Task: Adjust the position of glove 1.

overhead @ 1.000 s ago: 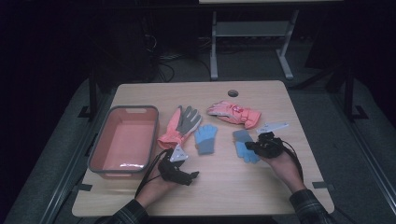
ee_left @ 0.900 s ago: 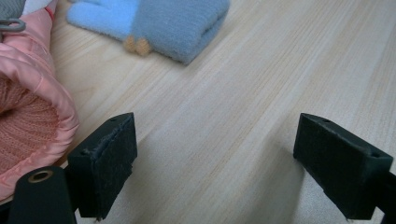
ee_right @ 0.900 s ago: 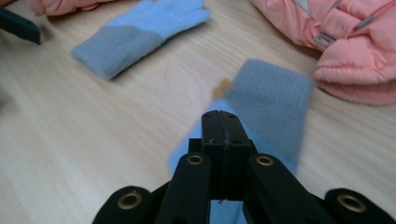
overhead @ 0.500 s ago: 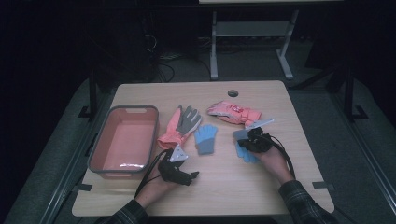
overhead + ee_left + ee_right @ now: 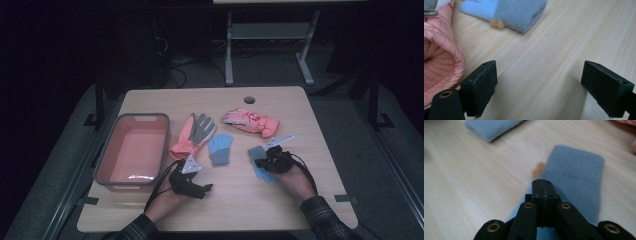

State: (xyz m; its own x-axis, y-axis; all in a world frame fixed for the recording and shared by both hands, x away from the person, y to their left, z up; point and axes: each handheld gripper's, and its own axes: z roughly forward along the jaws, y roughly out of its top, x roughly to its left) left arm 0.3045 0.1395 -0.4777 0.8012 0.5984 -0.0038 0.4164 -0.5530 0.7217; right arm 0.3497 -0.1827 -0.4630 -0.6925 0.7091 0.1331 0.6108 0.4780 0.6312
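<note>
1. High view: the right gripper (image 5: 267, 159) sits over a small blue knit glove (image 5: 260, 167) lying on the wooden table (image 5: 300, 210), to the right of the landmark here, a salmon-coloured bin (image 5: 132, 150) at the table's left side.
2. The right gripper view looks along jaws pressed flat together, their tips over the near part of that blue knit glove (image 5: 576, 177), whose grey-blue cuff points away; whether any fabric is pinched between the tips cannot be told. Two small tan beads (image 5: 537, 170) show at the cuff's edge.
3. A second blue glove (image 5: 220, 148) lies flat between the bin and the glove under the right gripper, apart from both.
4. The left gripper (image 5: 192, 182) rests low on the table just right of the bin's near corner. In the left gripper view its jaws stand wide apart with bare wood between them.
5. A pink and grey glove (image 5: 192, 135) lies just right of the bin, its pink cuff (image 5: 439, 57) beside the left gripper's jaw.
6. A pink ski glove (image 5: 250, 121) lies farther right of the bin, toward the far edge.
</note>
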